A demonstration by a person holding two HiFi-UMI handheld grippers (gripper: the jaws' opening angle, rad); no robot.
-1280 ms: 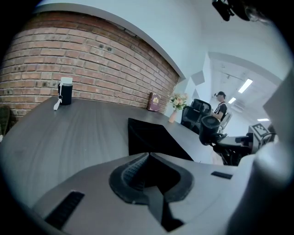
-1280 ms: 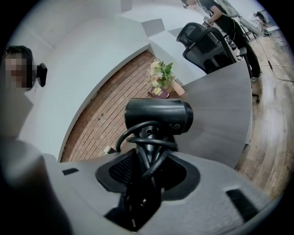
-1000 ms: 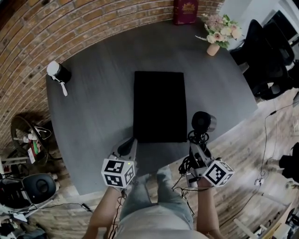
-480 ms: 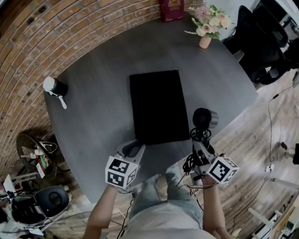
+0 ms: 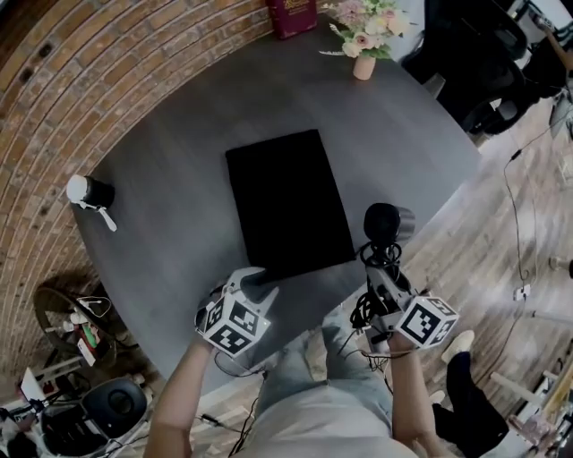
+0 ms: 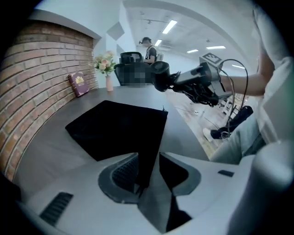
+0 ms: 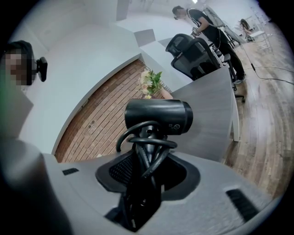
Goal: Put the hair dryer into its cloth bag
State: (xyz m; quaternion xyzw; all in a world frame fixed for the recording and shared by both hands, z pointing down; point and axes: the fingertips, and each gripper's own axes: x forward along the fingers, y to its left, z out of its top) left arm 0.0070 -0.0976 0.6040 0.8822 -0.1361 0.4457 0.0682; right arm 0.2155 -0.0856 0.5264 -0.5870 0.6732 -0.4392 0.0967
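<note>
The left gripper (image 5: 253,282) (image 6: 149,172) stands with its jaws apart; they have just been opening, and the near corner of the cloth bag (image 5: 286,201) (image 6: 119,131) lies between them without being pinched. That hand tips steeply down at the table's near edge, forearm coming up from below in the head view. The right gripper (image 5: 380,277) (image 7: 149,170) is clamped on the handle of the hair dryer (image 5: 387,224) (image 7: 158,115), with the cord (image 7: 147,137) looped round the handle and running down between the jaws. This hand is held nearly level, the dryer's head up, just off the bag's right side and not touching it.

One hair dryer, one black bag lying flat, two grippers. The grey table (image 5: 179,143) also carries one vase of flowers (image 5: 363,18) (image 6: 105,66) and one red book (image 5: 291,13) (image 6: 78,85) at the far edge, and one small black and white object (image 5: 88,192) at the left, all well apart from the bag. A brick wall (image 5: 54,80) curves behind; a black office chair (image 7: 193,53) and a person (image 7: 202,23) stand beyond the table
</note>
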